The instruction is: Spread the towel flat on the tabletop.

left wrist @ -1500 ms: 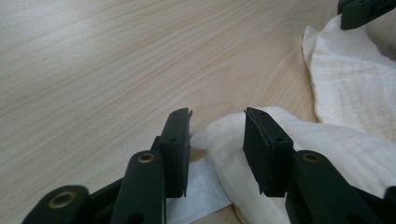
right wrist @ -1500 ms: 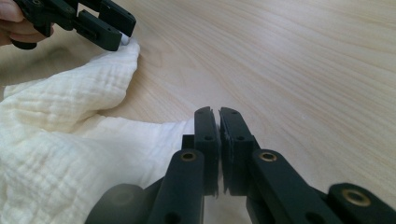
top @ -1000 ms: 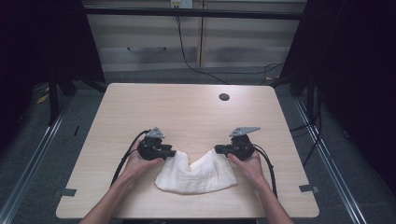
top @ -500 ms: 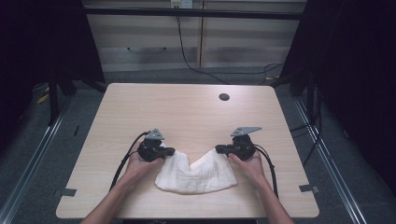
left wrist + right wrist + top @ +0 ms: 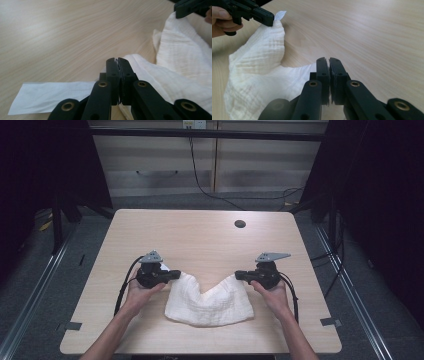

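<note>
Your left gripper (image 5: 172,274) is clamped on the upper left corner of the white cloth (image 5: 210,300), beside its label (image 5: 52,96). Your right gripper (image 5: 240,275) pinches the upper right corner. Between them the cloth sags in a V and lies on the near half of the wooden table (image 5: 200,235).

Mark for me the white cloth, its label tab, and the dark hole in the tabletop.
white cloth (image 5: 210,302), high view, centre of the fabric.
label tab (image 5: 52,96), left gripper view, middle of the strip.
dark hole (image 5: 240,224), high view, its centre.
</note>
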A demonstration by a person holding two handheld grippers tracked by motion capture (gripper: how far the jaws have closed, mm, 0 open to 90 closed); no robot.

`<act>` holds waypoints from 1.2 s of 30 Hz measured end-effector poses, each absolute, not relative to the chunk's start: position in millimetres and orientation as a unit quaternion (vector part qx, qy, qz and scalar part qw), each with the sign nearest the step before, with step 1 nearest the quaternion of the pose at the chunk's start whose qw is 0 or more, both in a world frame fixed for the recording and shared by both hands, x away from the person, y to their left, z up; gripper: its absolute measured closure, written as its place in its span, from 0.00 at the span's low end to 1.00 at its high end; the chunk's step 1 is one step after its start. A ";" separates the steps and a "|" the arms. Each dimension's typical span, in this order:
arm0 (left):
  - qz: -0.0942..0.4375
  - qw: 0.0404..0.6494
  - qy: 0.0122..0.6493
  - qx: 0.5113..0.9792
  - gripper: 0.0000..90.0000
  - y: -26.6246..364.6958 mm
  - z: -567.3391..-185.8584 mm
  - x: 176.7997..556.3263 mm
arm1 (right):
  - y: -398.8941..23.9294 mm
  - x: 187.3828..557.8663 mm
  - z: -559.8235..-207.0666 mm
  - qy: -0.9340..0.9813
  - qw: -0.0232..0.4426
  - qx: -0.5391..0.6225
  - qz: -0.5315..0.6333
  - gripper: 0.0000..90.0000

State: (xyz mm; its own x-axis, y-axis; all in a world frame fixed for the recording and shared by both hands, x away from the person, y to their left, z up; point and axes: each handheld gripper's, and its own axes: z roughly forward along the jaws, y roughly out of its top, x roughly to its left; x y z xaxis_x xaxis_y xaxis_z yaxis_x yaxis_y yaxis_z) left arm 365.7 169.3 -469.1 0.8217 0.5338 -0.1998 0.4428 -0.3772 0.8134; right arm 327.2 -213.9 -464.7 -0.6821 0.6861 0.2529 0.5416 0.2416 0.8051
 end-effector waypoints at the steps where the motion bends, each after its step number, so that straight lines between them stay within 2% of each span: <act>1: 0.048 0.474 0.295 0.828 0.98 169.3 -469.1 365.7 | -214.8 326.8 -461.2 0.785 0.081 0.390 0.474 0.97; 18: 0.119 0.540 0.300 0.777 0.98 199.2 -389.0 377.8 | -221.0 346.0 -380.5 0.770 0.144 0.360 0.506 0.97; 25: 0.139 0.544 0.312 0.767 0.98 204.2 -370.7 389.8 | -226.0 358.0 -362.9 0.759 0.156 0.364 0.516 0.97; 28: 0.133 0.566 0.319 0.749 0.98 202.9 -356.0 395.3 | -227.8 365.7 -350.8 0.744 0.153 0.364 0.539 0.97; 33: 0.155 0.560 0.313 0.751 0.98 197.4 -344.4 402.4 | -224.6 370.5 -337.3 0.747 0.164 0.359 0.536 0.97; 36: 0.157 0.554 0.333 0.747 0.98 197.8 -340.4 417.4 | -228.1 382.1 -332.0 0.744 0.168 0.371 0.529 0.97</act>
State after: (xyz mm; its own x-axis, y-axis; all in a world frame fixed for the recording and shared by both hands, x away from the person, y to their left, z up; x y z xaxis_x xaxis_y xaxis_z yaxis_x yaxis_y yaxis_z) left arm 417.4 197.8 -340.4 0.7283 0.6720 -0.1340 0.3237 -0.1650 0.9317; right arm 382.1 -228.1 -332.0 -0.6686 0.7299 0.1424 0.3742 0.1647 0.9126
